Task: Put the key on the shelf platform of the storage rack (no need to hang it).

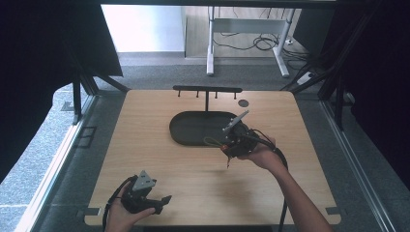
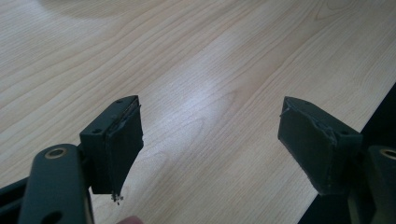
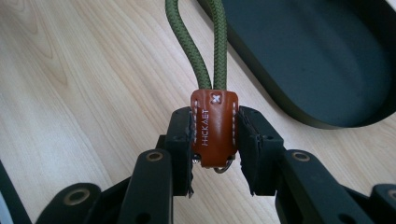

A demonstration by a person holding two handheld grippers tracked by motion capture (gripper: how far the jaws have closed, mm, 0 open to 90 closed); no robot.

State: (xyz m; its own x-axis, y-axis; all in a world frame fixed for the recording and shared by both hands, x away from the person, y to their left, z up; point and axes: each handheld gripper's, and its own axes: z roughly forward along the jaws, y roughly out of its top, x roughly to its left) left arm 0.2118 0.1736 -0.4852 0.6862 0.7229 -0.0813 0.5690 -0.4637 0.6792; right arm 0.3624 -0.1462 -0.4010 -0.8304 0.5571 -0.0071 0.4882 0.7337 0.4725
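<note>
Black screwed fingers (image 2: 116, 140), grey plate (image 1: 143, 181)

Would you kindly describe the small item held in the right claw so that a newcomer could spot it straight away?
Start at the wooden table and find the dark oval tray at its middle. Just off the tray's near right edge, the right claw is shut on a keychain. It has a brown stitched leather tab with a looped olive-green cord; nothing else here has those colours.
</note>
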